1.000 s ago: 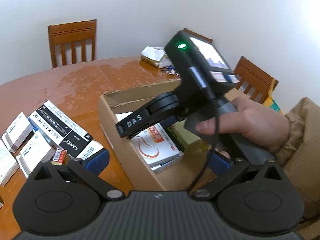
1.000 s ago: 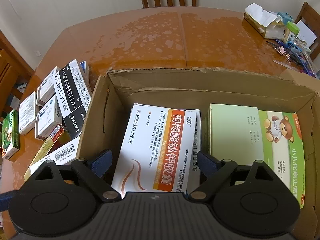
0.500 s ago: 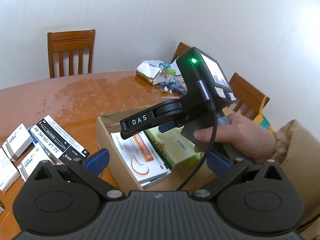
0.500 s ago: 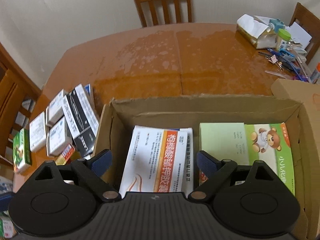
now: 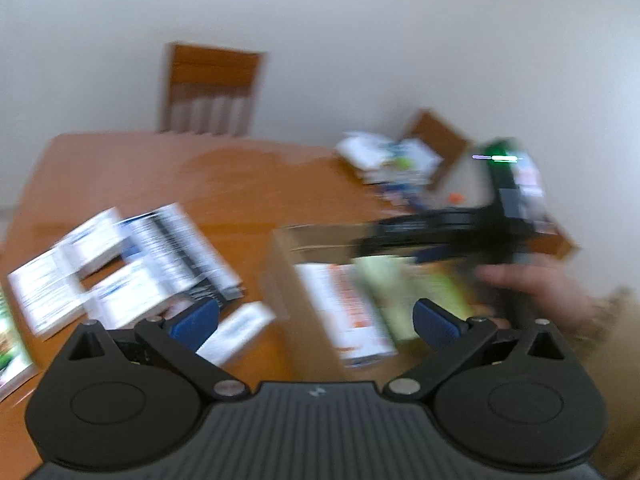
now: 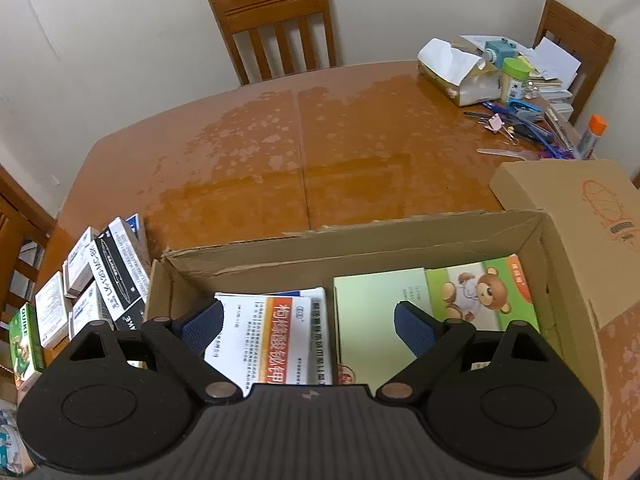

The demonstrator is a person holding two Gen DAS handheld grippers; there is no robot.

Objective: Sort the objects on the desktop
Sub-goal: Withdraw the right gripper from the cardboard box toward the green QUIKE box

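Both grippers have lifted and pulled back since the earlier frames, so more table and wall show now. Right gripper (image 6: 307, 330): jaws wide apart, nothing between the blue pads, hovering over the near edge of the cardboard box (image 6: 248, 258). Inside the box, a white-and-orange medicine box (image 6: 276, 332) lies flat on the left, just beside a pale green box with a bear picture (image 6: 440, 300) on the right. Left of the cardboard box, a cluster of small boxes (image 6: 100, 276) sits on the wooden table (image 6: 320, 152), with a black-and-white one leaning among them. Far right corner: tissue pack (image 6: 452, 68), jar, pens and clips. Left gripper (image 5: 316, 316): jaws also spread, empty; that view is heavily motion-blurred. It shows the person's hand (image 5: 532, 288) holding the right gripper over the box. One chair (image 6: 276, 28) stands at the far side.
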